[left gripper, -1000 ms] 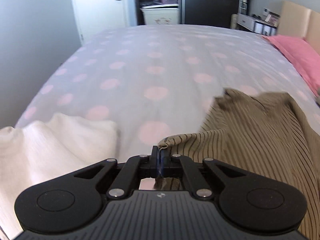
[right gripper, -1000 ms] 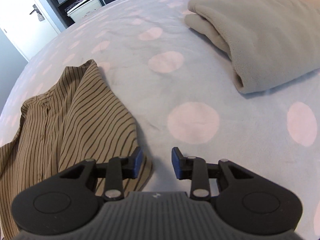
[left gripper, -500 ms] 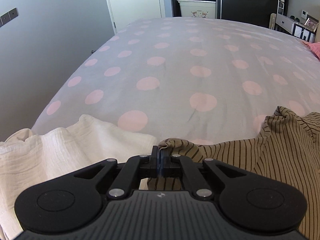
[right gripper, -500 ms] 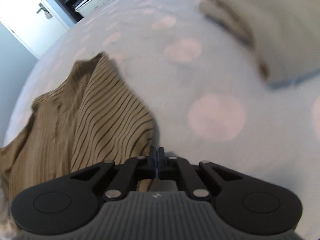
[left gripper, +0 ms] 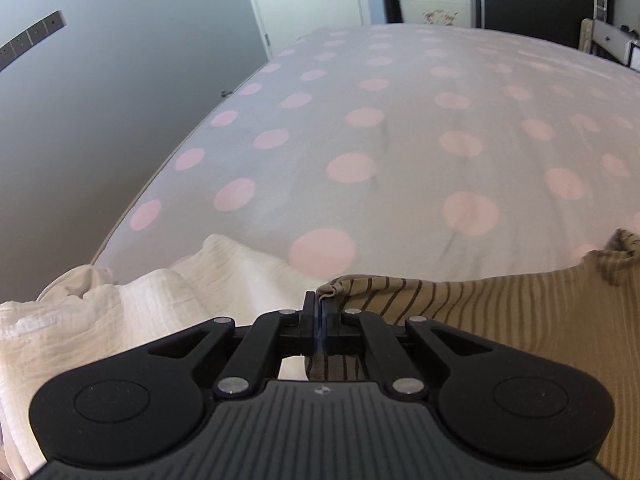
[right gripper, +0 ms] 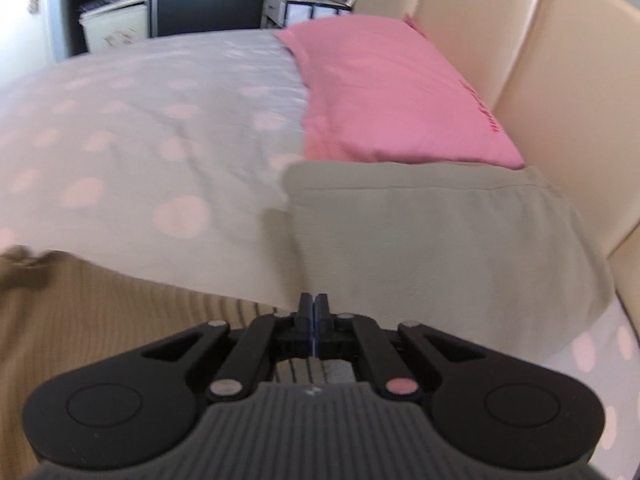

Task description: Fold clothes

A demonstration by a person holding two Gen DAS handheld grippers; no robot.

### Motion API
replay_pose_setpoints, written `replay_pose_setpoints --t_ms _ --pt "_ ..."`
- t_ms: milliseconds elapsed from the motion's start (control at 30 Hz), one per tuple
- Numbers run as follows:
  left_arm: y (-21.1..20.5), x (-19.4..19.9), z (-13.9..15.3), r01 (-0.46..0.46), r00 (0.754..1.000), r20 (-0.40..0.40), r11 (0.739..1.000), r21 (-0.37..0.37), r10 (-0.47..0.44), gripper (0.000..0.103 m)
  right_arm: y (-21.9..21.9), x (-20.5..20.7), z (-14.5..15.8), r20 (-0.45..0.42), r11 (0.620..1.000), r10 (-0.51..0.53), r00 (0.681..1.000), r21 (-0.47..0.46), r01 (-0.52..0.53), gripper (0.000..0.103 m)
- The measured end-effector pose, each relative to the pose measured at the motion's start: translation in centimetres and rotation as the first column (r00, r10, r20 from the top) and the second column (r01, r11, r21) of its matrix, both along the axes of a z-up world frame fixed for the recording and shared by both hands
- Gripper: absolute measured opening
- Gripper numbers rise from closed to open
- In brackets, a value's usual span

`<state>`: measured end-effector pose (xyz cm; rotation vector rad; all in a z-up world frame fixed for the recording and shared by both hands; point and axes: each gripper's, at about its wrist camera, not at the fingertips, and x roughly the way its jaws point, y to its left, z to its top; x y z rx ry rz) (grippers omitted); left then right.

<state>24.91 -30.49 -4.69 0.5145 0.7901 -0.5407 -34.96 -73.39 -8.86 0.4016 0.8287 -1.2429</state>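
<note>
A tan shirt with thin dark stripes (left gripper: 500, 304) is stretched between my two grippers above a polka-dot bed. My left gripper (left gripper: 320, 304) is shut on one bunched edge of it, low in the left wrist view. In the right wrist view the same striped shirt (right gripper: 100, 320) spreads out to the left and under the tool. My right gripper (right gripper: 314, 308) is shut, with striped cloth showing beneath its closed fingers.
A cream crinkled garment (left gripper: 132, 320) lies at the bed's near left corner. A folded grey fleece (right gripper: 440, 240) sits just beyond my right gripper, beside a pink pillow (right gripper: 392, 92) and a beige headboard (right gripper: 560, 60). The grey bedspread (left gripper: 400, 152) stretches ahead; a wall (left gripper: 100, 100) borders its left.
My right gripper closed on the shirt's edge and swung right toward the pillow and headboard. My left gripper kept its hold and turned left, pulling the shirt out wide.
</note>
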Motion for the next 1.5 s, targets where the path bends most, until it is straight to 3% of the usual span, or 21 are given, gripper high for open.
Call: replay_pose_setpoints --t_ms 133,267,367,433,633,800,1033,1167,1300,1433,1500 --pt "-0.3 1.0 -1.7 -0.009 1.0 -0.007 1.0 0.02 0.009 0.0 -2.0 -0.4 -2.3 -0.076 0.999 -0.028 0.997 -0.029 0.025 0.001" --pt "-0.7 1.2 -2.9 0.011 1.0 -0.02 0.999 0.032 -0.01 0.001 -2.5 -0.9 -3.6 -0.07 1.0 -0.019 0.997 -0.024 0.017 0.001" --pt "-0.8 0.6 -3.0 0.046 0.999 -0.021 0.998 0.033 -0.046 0.024 -2.4 -0.8 -3.7 -0.067 1.0 -0.003 0.998 -0.022 0.002 0.007" --pt "-0.4 -0.3 -2.3 0.065 0.998 0.0 0.998 0.019 -0.065 0.043 -2.0 -1.1 -3.3 -0.06 1.0 0.0 0.998 -0.025 -0.002 0.033" --pt "1.9 -6.2 1.2 0.2 0.978 -0.036 0.975 -0.099 -0.205 0.044 3.0 -3.1 -1.0 0.007 0.999 0.052 0.999 0.004 -0.052 0.036" --pt "3.9 -14.3 2.5 0.351 0.921 -0.122 0.923 -0.157 -0.371 0.044 10.1 -5.8 0.1 0.083 0.987 0.126 0.989 0.085 -0.133 0.035" --pt "6.7 -26.2 2.5 0.53 0.792 -0.233 0.825 -0.198 -0.565 0.044 21.1 -10.8 -0.1 0.161 0.946 0.209 0.965 0.215 -0.241 0.035" --pt "8.3 -31.5 0.7 0.597 0.728 -0.275 0.778 -0.196 -0.628 0.044 26.3 -14.2 -1.6 0.15 0.922 0.224 0.963 0.287 -0.259 0.035" --pt "9.1 -36.0 -1.4 0.661 0.671 -0.311 0.733 -0.161 -0.673 0.044 30.6 -17.9 -2.8 0.137 0.911 0.149 0.979 0.366 -0.19 0.035" --pt "9.1 -39.6 -2.8 0.71 0.635 -0.33 0.696 -0.108 -0.699 0.044 36.2 -20.2 -3.0 0.122 0.906 0.151 0.981 0.379 -0.187 0.035" --pt "9.3 -41.2 -3.2 0.715 0.622 -0.344 0.69 -0.117 -0.703 0.044 38.9 -20.1 -3.0 0.101 0.908 0.184 0.978 0.362 -0.209 0.035"
